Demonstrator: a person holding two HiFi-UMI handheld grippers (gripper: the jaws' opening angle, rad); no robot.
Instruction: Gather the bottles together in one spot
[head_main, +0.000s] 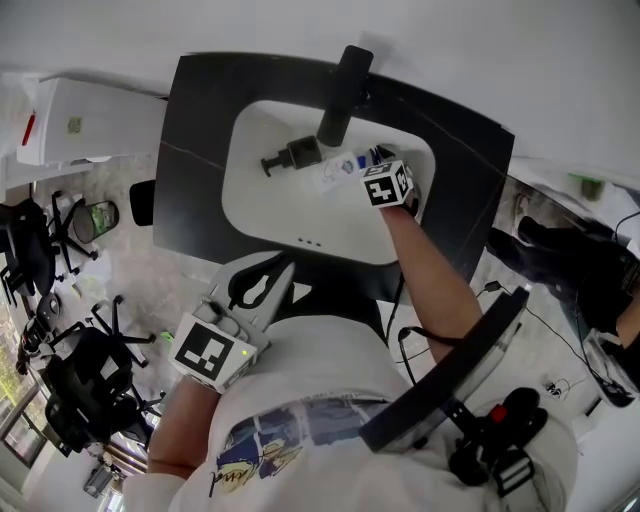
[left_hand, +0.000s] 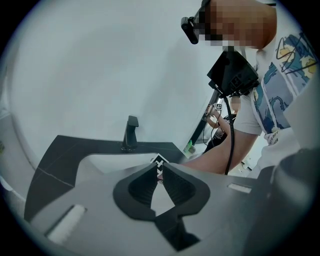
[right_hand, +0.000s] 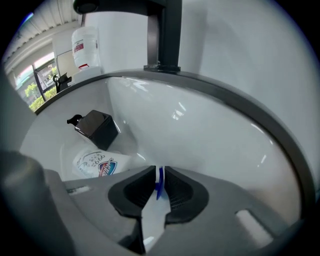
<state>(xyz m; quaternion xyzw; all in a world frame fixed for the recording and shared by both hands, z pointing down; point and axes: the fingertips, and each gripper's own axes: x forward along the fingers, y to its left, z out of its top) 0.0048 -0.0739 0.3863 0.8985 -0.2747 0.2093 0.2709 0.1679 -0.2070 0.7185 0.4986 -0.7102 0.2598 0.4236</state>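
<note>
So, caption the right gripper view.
Right tool pinches a thin blue plastic piece inside the white sink, near a black pump bottle.

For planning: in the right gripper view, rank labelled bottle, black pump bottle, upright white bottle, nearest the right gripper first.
1. Labelled bottle, lying in the sink, left.
2. Black pump bottle, behind it.
3. Upright white bottle, beyond the rim, left.

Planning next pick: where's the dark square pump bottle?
Head view: dark pump bottle in the white basin, left of the right gripper, beside the clear labelled bottle.
</note>
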